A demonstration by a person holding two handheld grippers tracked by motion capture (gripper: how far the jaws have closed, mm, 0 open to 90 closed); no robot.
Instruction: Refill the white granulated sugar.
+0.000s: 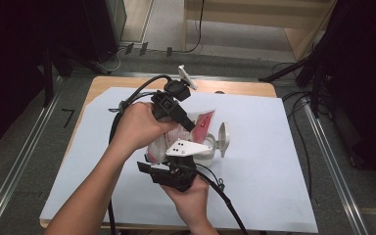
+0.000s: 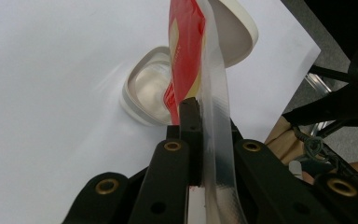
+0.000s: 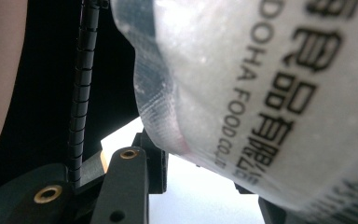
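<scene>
A plastic bag (image 1: 204,123), red-printed with a clear sealed edge, is held up over the table between both grippers. My left gripper (image 1: 190,124) comes in from above and is shut on the bag's clear edge (image 2: 213,93). The red end (image 2: 182,42) hangs tilted over an open white container (image 2: 144,88). The container (image 1: 208,150) stands on the white sheet, its hinged lid (image 1: 223,137) flipped up to the right. My right gripper (image 1: 162,157) reaches up from below, jaws closed on the bag's lower, clear part (image 3: 261,93) with black lettering.
A white sheet (image 1: 264,161) covers most of the wooden table (image 1: 235,87). Black cables (image 1: 227,203) trail from both grippers toward the front edge and back left. Dark stands and floor rails flank the table on both sides.
</scene>
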